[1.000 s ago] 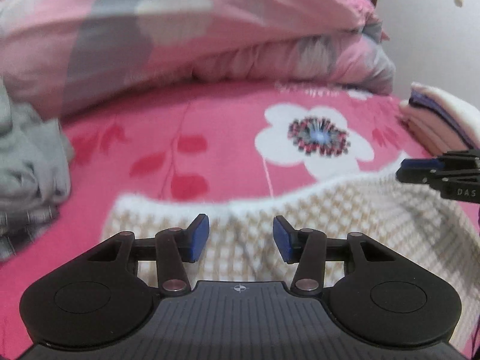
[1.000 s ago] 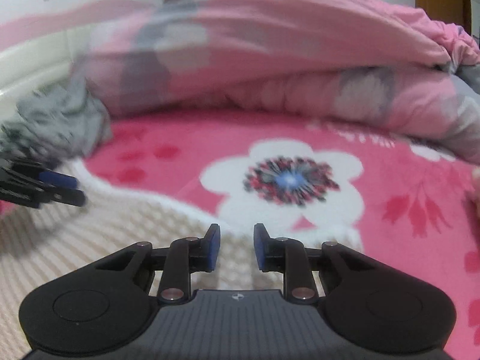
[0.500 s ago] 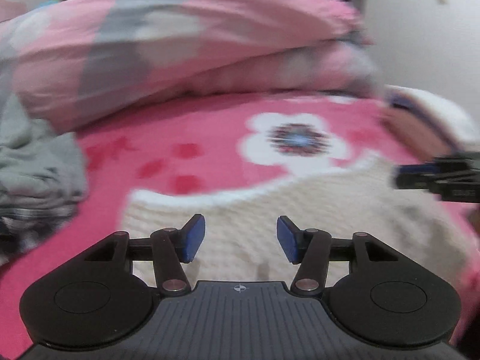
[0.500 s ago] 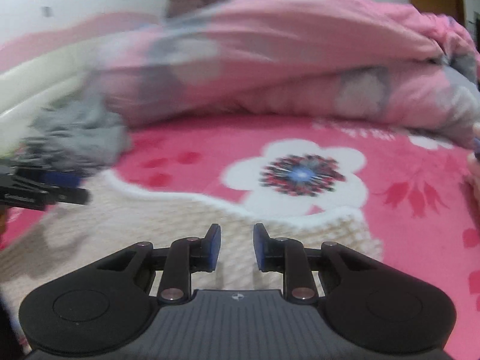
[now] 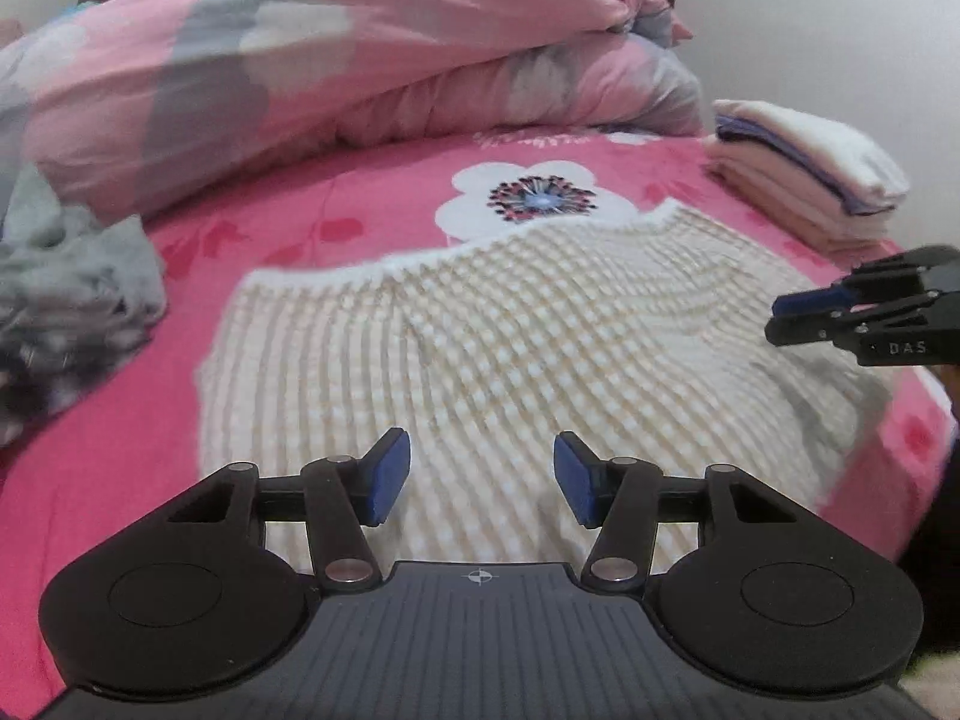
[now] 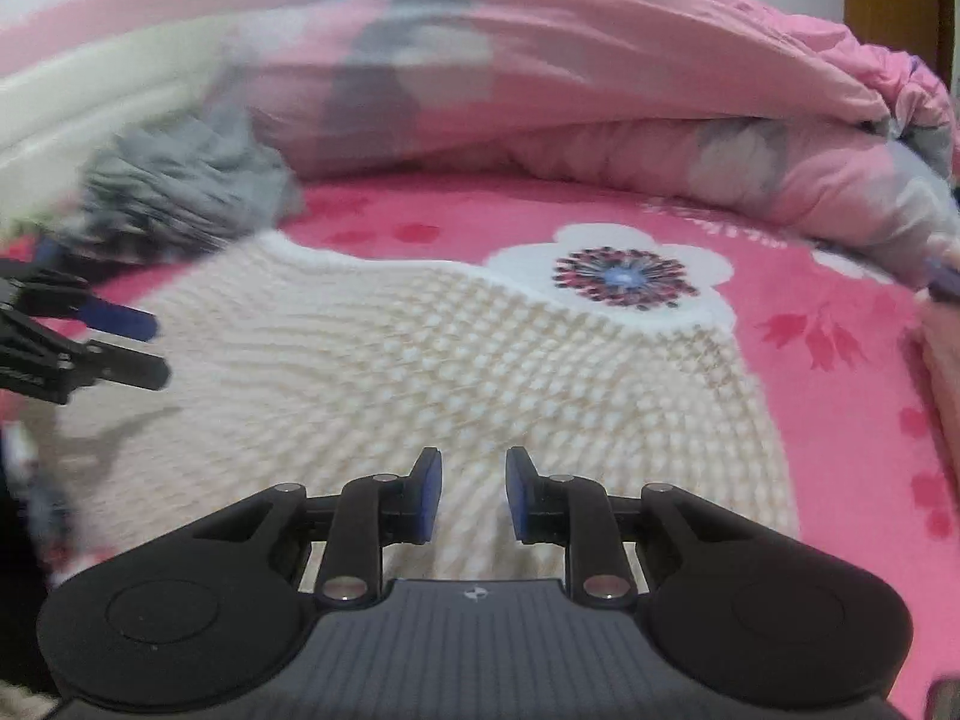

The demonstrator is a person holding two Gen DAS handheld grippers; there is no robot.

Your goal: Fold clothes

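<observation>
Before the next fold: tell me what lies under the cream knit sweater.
The cream knit sweater lies spread flat on the pink floral bedsheet, which shows all around it. Whether anything else sits beneath is covered by the knit.

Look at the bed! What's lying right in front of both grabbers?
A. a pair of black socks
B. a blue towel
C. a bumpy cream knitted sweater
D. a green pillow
C: the bumpy cream knitted sweater is spread flat on the pink flowered bedsheet, just beyond the left gripper and the right gripper, neither of which holds anything.
</observation>
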